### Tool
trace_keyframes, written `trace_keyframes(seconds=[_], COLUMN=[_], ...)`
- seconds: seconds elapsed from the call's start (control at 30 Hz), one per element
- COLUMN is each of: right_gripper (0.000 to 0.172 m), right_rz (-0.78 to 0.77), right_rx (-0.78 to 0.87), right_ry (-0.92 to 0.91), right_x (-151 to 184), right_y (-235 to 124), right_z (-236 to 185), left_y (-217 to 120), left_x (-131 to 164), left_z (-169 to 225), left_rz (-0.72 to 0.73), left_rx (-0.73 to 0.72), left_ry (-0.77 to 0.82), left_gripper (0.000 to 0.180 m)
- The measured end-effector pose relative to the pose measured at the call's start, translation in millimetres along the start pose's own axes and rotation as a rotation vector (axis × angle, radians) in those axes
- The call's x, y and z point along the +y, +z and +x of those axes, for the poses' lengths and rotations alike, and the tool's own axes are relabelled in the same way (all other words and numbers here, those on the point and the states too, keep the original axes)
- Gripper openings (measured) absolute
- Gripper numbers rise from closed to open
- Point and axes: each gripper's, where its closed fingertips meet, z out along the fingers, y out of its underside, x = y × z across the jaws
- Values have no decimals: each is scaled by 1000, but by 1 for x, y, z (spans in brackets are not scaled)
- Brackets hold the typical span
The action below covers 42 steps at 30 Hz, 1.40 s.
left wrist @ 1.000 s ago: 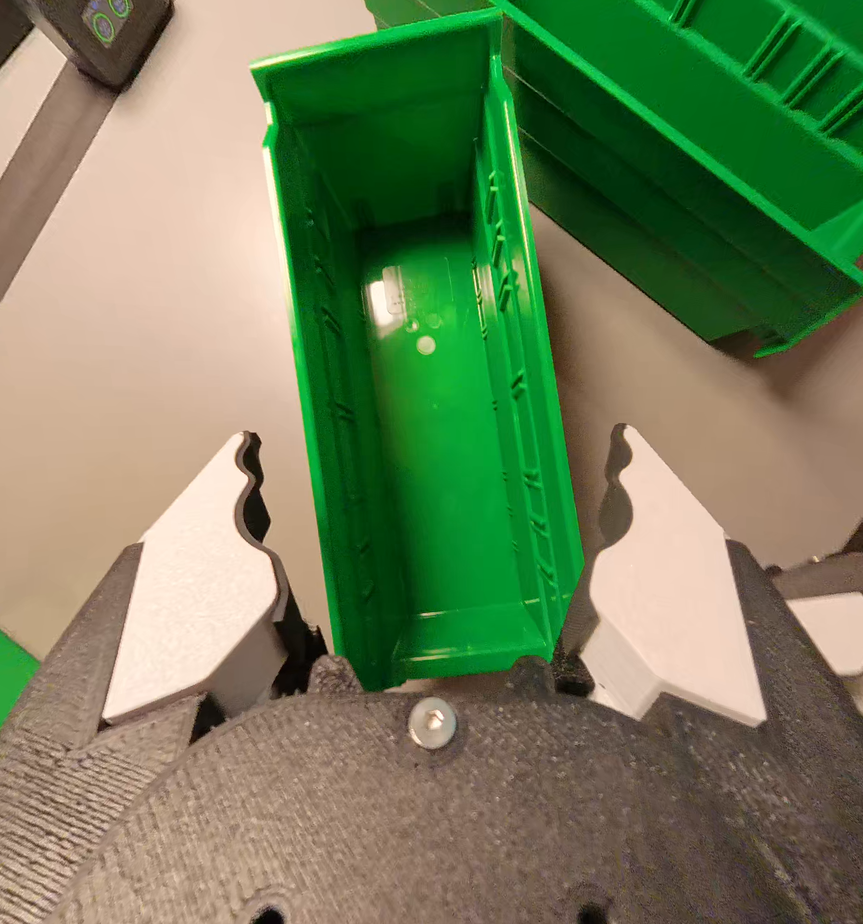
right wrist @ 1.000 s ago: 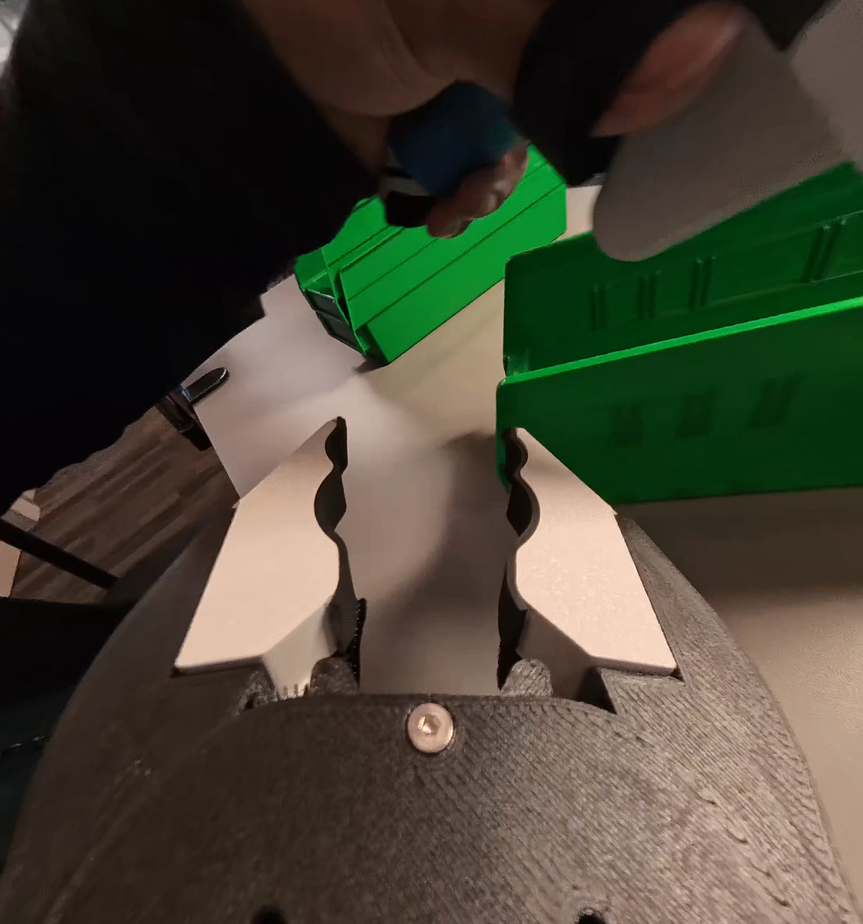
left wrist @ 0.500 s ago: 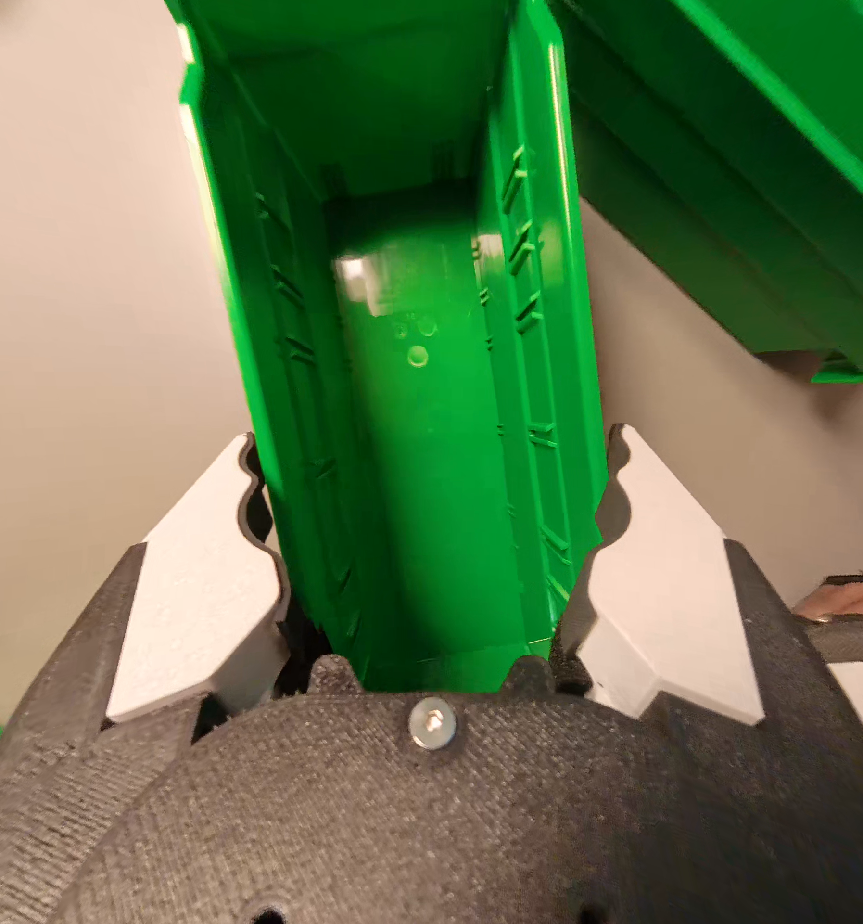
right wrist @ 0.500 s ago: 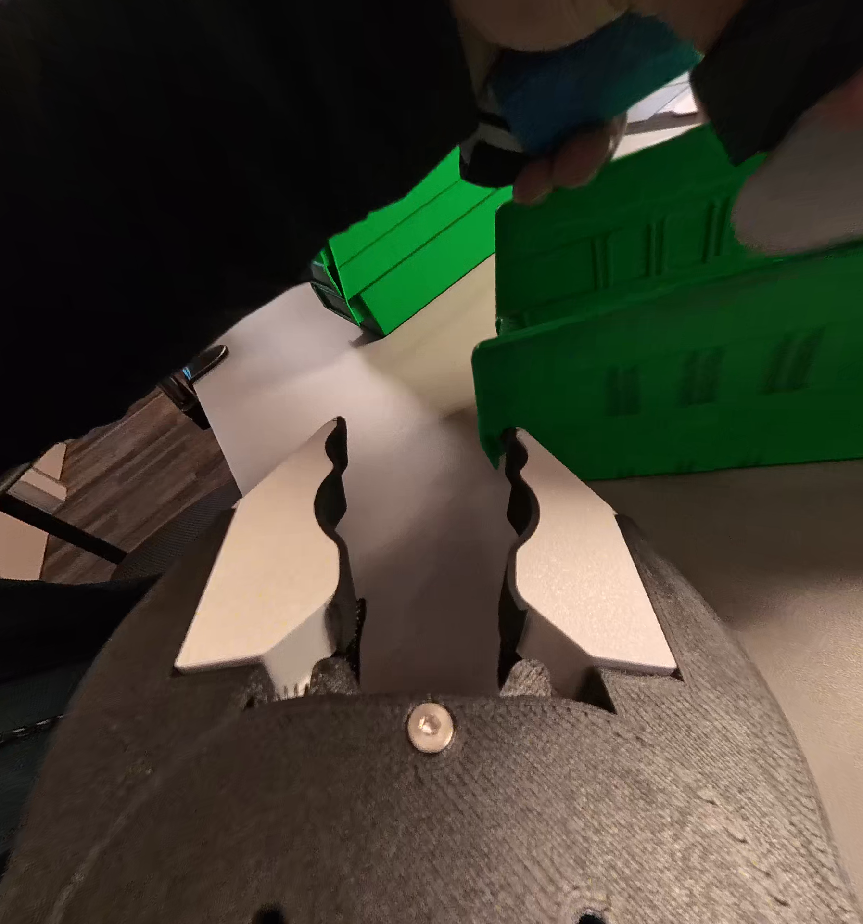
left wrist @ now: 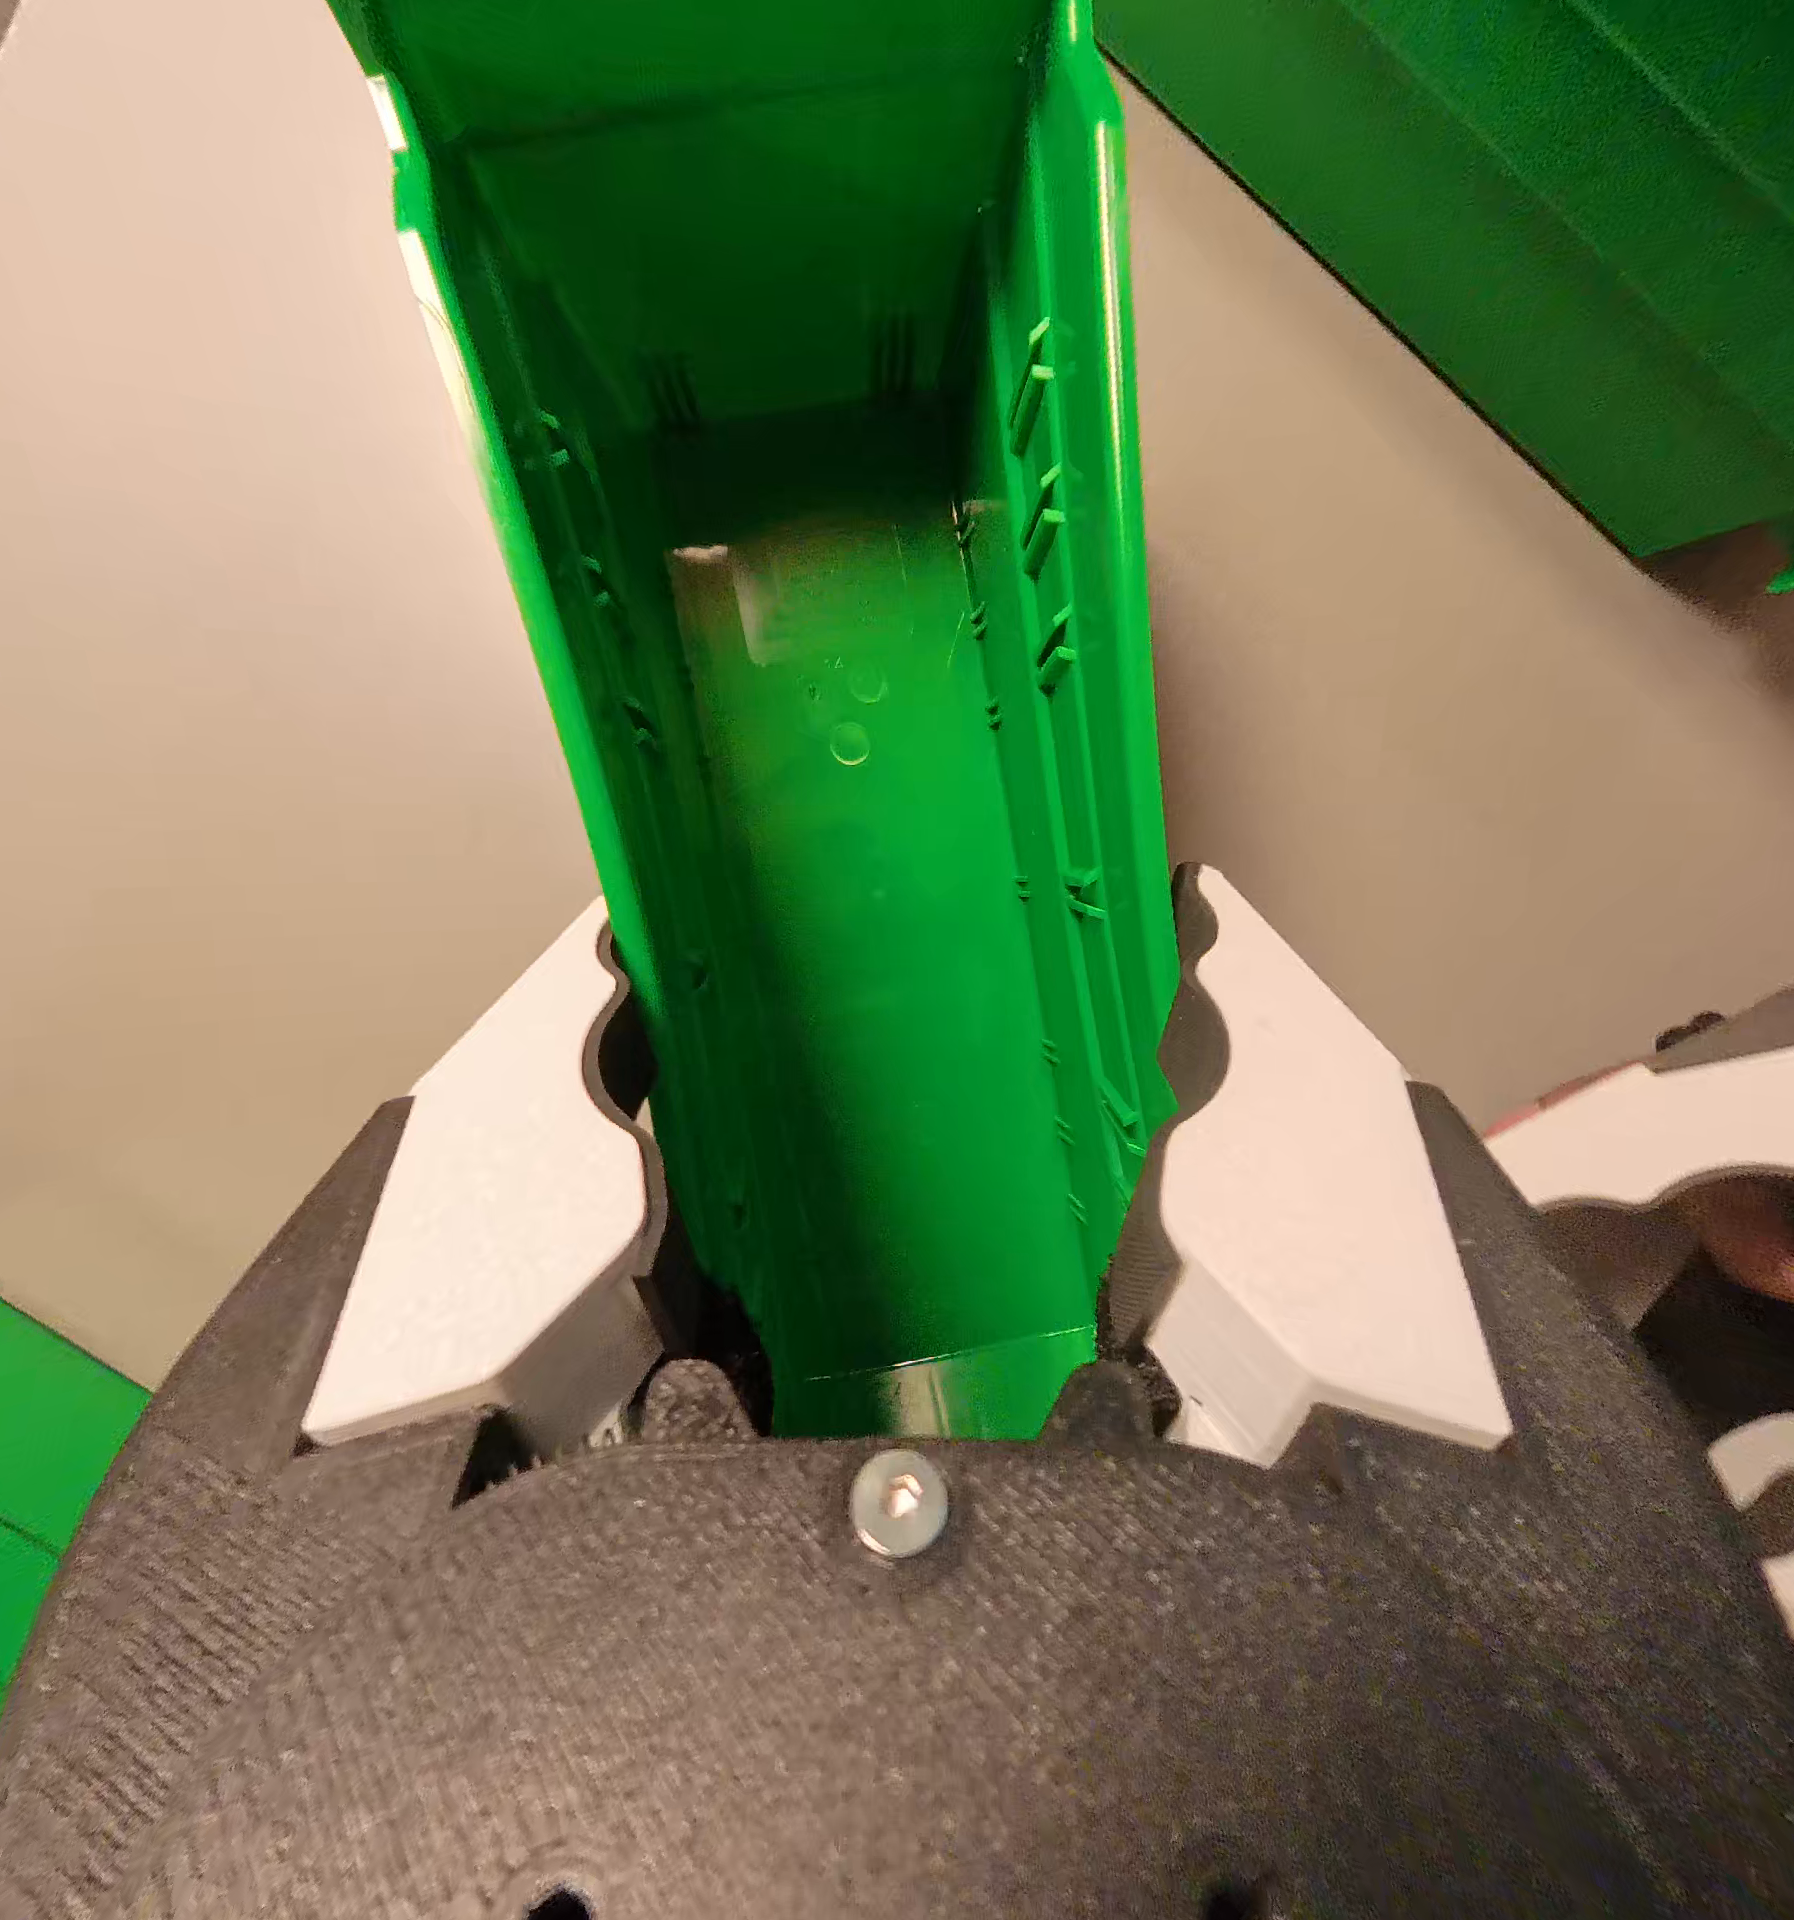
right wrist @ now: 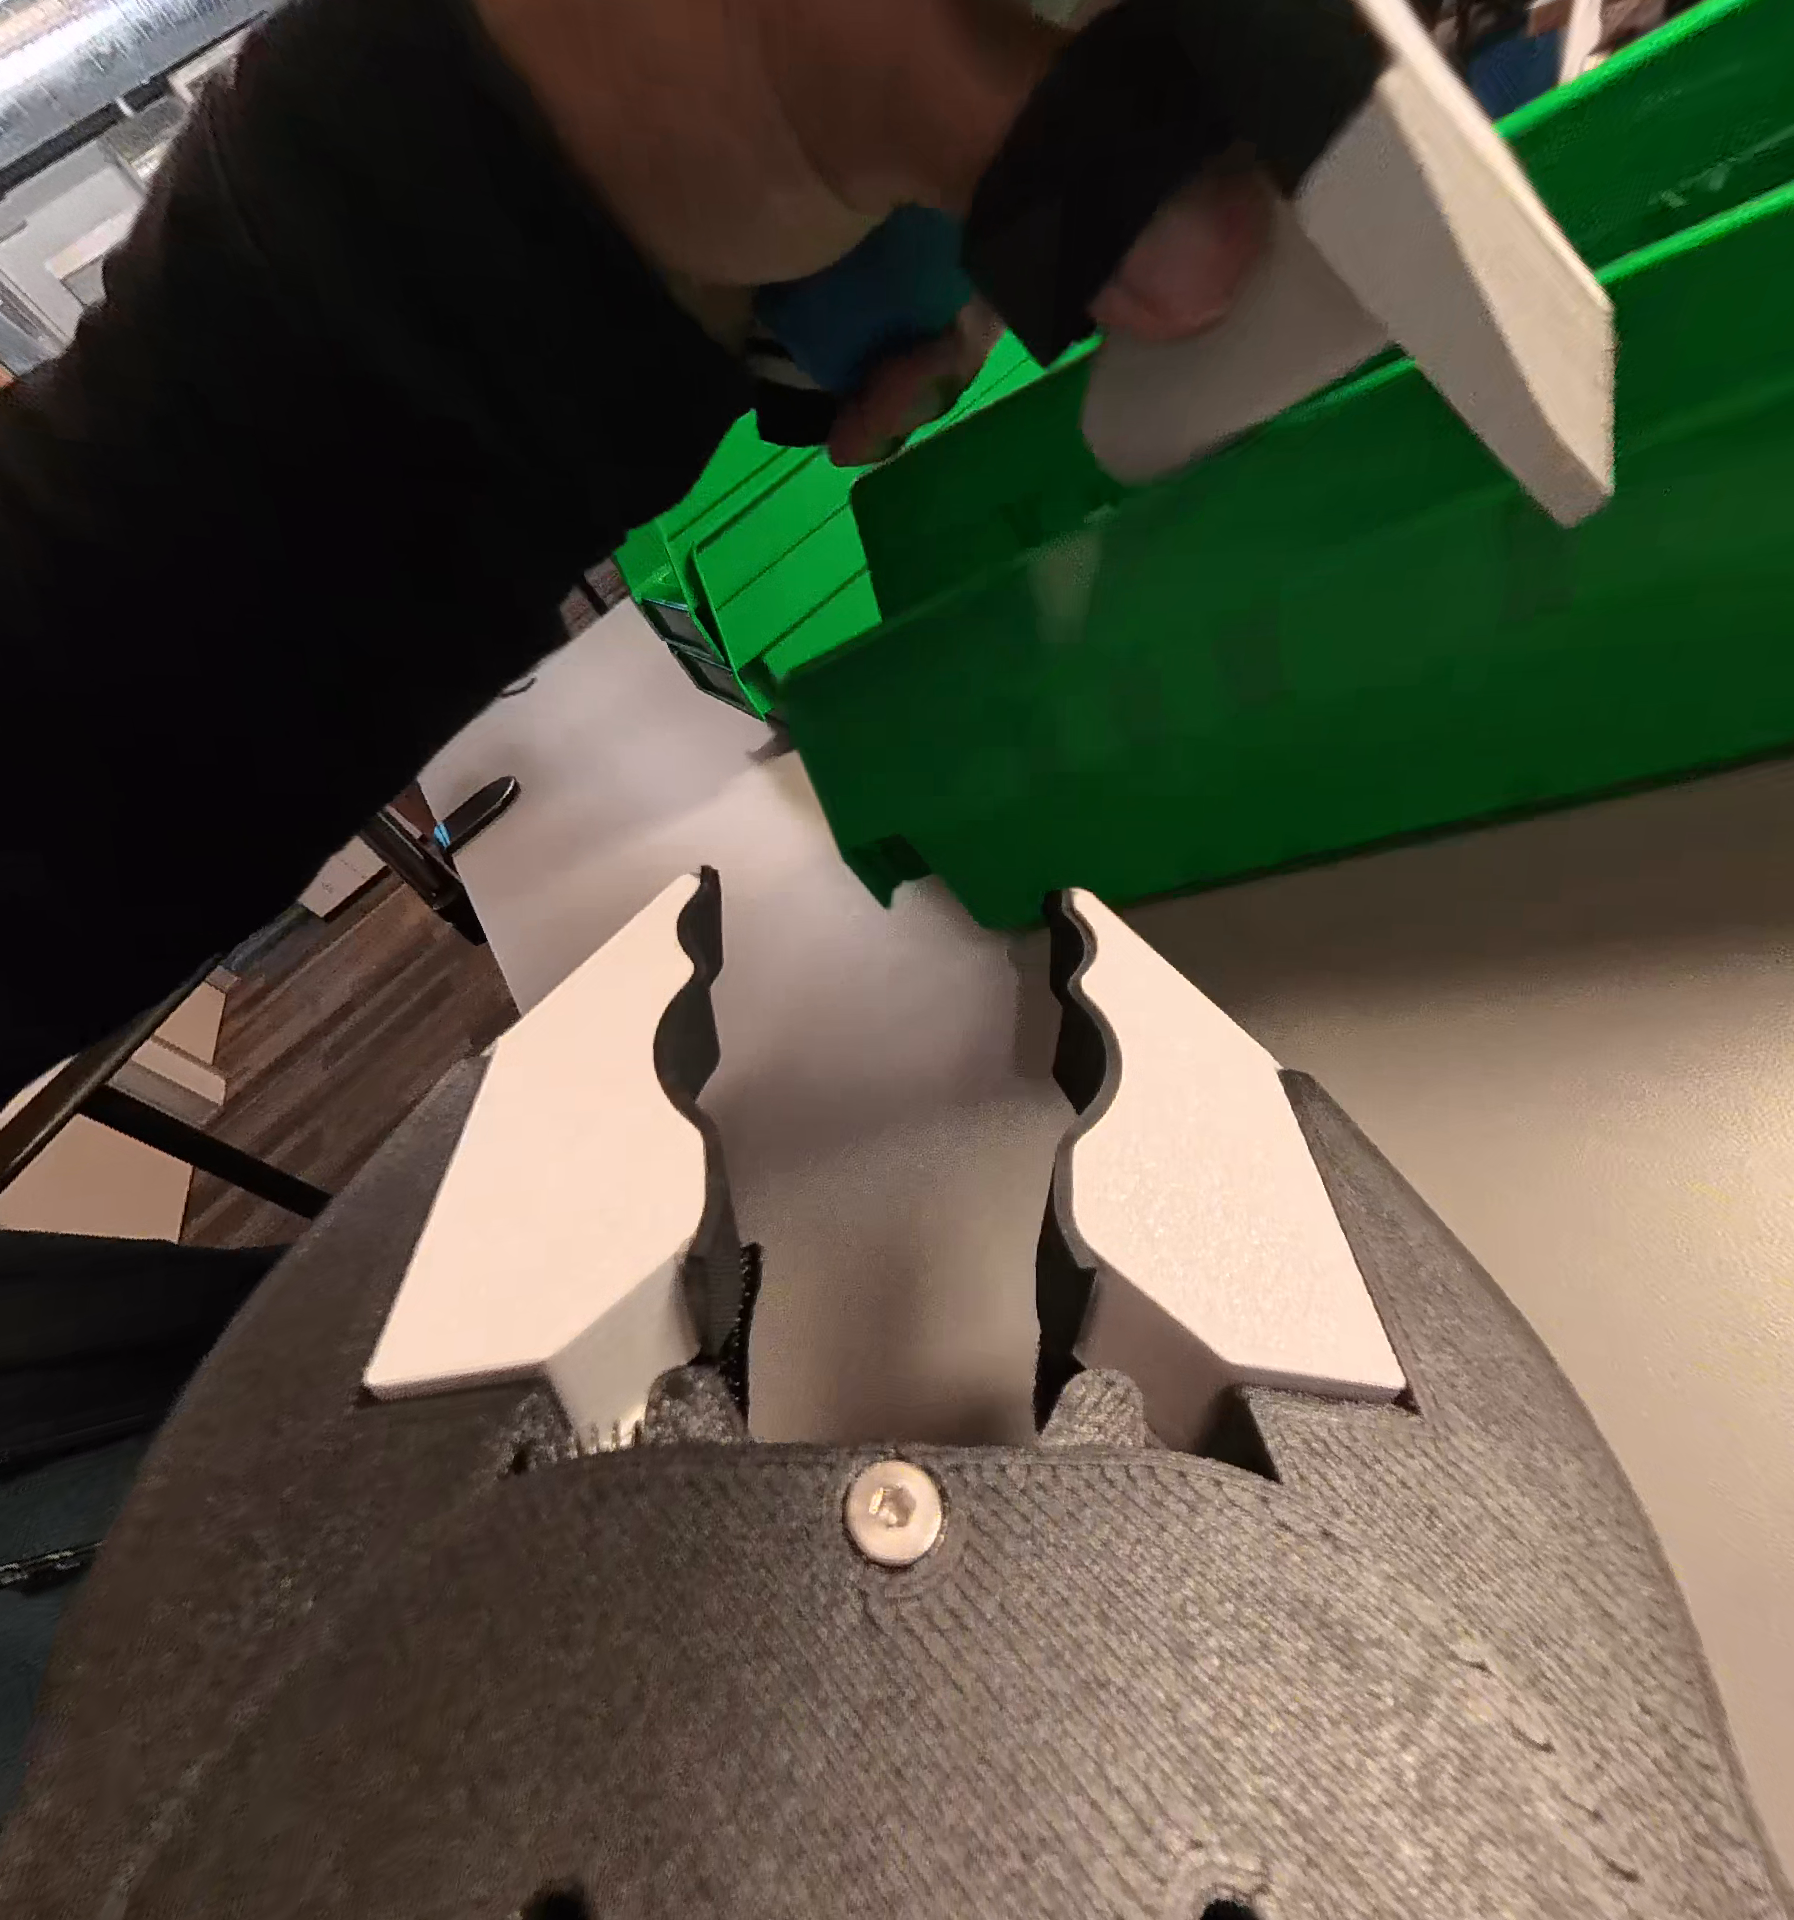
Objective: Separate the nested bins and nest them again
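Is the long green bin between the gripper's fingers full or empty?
Empty. The narrow green bin clamped in the left gripper shows only its bare, shiny floor and ribbed walls.

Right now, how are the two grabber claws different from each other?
The left gripper has its fingers pressed on both sides of a narrow green bin; the right gripper has nothing between its fingers, only bare table. The left gripper's fingers stand wider apart than the right gripper's. Both have the same white fingers with wavy black pads on dark bodies.
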Motion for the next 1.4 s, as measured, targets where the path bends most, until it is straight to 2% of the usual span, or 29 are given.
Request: trace_keyframes(seconds=[0.17,0.37,0.47,0.57,0.7,0.8,0.9,1.07,1.4], right_gripper=[65,65,65,65,65,65,65,65,65], right_rz=[1,-2,-1,-5,-7,-6,-5,-6,-6], right_rx=[0,4,7,9,10,10,11,9,-2], right_ry=[8,20,25,28,31,33,33,43,52], right_x=[0,0,0,1,1,1,1,1,1], right_y=[0,0,0,0,1,1,1,1,1], right_z=[1,2,3,3,4,4,4,4,4], left_y=[-51,-155,-201,-229,-232,-218,-205,-191,-187], left_x=[2,0,16,43,86,116,133,140,142], left_z=[-17,-71,-114,-153,-190,-209,-218,-223,-214], left_rz=[94,256,302,314,294,267,257,223,102], left_rx=[42,58,1,-70,-133,-162,-165,-214,-263], left_ry=[-67,-215,-315,-409,-516,-590,-650,-647,-559], left_gripper=[99,99,99,99,101,100,101,104,104])
